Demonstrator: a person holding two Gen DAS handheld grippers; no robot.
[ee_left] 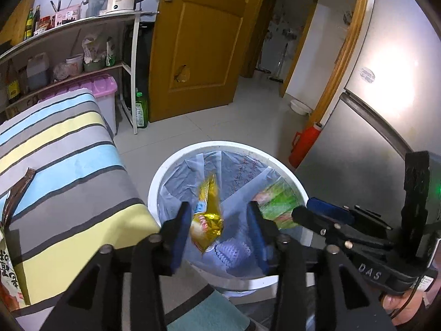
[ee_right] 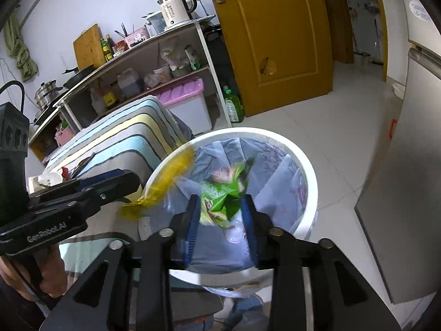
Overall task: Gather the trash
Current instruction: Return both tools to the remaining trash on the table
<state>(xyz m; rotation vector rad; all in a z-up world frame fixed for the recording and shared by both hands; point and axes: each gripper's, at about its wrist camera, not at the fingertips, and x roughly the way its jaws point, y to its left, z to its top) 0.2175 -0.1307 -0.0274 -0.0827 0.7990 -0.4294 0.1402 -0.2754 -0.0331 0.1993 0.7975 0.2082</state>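
Bright indoor light, strong glare blown out on my fridge door (ee_left: pixel 391 69). Heavy fisheye bending, dark corners. Motion blur on yellow wrapper (ee_right: pixel 162 184) and green wrapper (ee_right: pixel 220 195).

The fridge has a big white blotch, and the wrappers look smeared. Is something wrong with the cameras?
Left wrist view: the blotch is lamp glare on the shiny fridge, and straight door edges bow from the fisheye lens. Right wrist view: the gold wrapper and green wrapper over the bin are streaked by motion blur, while the room stays sharp.

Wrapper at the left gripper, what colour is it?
Shiny gold-yellow wrapper, over the white bin; clearest in the left wrist view.
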